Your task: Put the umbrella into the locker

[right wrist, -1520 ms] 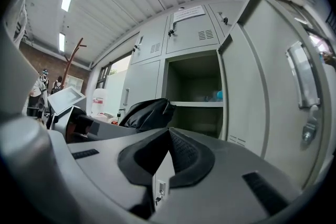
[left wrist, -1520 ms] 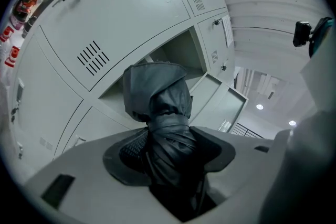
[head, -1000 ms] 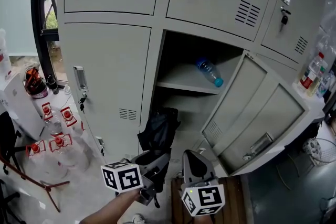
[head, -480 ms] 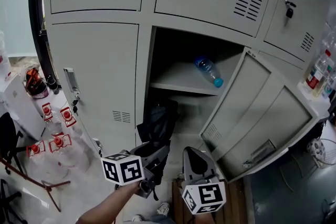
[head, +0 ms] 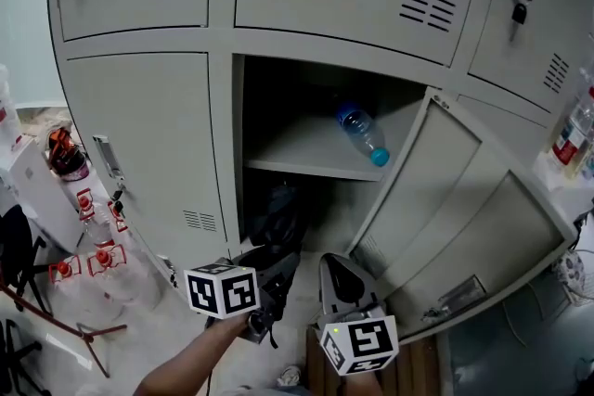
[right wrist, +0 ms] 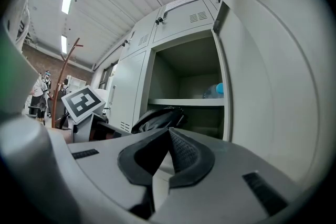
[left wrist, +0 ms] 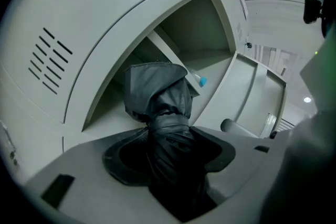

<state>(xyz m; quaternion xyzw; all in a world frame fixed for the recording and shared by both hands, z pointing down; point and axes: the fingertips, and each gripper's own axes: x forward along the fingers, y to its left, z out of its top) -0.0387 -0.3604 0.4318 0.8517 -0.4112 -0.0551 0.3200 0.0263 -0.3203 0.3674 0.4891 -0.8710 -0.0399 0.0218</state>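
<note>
Umbrella (left wrist: 160, 113), folded and dark, is clamped in the left gripper (head: 264, 278). Its far end pokes into the open locker's (head: 225, 153) lower compartment, under the shelf where 1 bottle (head: 362, 134) lies. Just right, the right gripper (right wrist: 169, 136) has its jaws together, empty. The locker door (head: 436, 199) stands open at right.

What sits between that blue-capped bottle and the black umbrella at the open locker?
The grey shelf: the bottle lies on it, and the umbrella points in below it. The head view shows this best.
</note>
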